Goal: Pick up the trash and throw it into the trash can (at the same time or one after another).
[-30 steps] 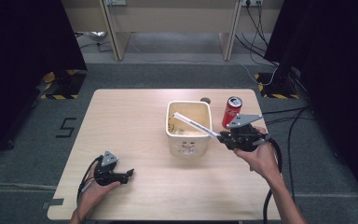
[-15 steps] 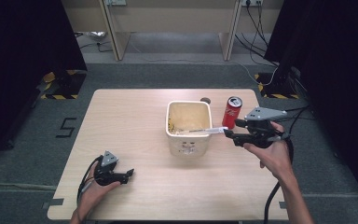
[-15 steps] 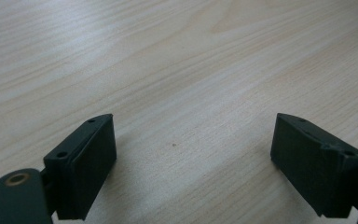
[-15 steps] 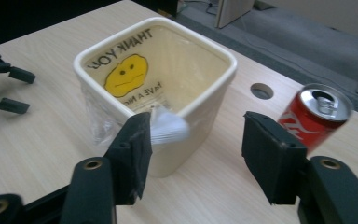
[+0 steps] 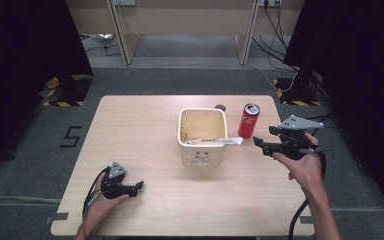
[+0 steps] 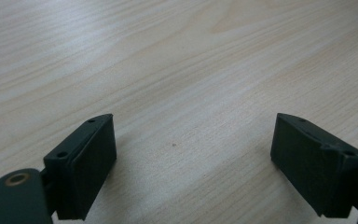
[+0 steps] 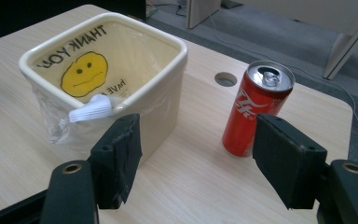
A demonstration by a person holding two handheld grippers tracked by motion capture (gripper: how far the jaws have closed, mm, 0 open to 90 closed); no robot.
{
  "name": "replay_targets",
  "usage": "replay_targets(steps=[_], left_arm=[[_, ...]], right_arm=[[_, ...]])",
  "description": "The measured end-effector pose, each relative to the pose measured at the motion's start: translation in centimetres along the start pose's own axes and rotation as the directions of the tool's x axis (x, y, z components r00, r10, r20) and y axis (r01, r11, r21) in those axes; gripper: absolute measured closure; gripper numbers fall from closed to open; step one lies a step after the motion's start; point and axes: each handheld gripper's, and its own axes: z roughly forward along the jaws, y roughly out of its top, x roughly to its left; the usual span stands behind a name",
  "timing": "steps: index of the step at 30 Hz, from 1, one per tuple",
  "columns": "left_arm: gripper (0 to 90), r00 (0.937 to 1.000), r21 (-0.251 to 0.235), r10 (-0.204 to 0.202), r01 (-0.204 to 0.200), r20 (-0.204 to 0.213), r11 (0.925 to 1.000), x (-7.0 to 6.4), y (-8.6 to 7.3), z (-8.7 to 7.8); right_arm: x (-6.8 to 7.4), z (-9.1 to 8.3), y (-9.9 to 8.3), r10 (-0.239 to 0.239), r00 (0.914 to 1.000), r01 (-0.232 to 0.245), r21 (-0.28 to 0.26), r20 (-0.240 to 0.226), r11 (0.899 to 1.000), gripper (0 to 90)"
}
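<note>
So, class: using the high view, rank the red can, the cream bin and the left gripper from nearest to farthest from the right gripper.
1. Red can, just left of the right gripper.
2. Cream bin, mid-table.
3. Left gripper, near-left corner.

The bin [image 7: 121,70] hides its own bottom, so what lies deep inside cannot be seen. The white piece [image 7: 93,109] on its rim goes down behind the wall. In the high view, the writing on the red can [image 5: 249,120] is too small to read. The person's arms are cut off at the bottom edge.
</note>
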Motion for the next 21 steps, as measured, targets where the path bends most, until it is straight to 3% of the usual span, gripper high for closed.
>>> replay_targets(steps=[21], left_arm=[[13.4, 1.0, 0.002, 0.0, 0.0, 0.0, 1.0, 0.0, 0.0, 0.0]], right_arm=[[-1.0, 1.9, -0.7, 0.039, 0.9932, -0.04, 0.004, 0.11, 0.999, 23.8]])
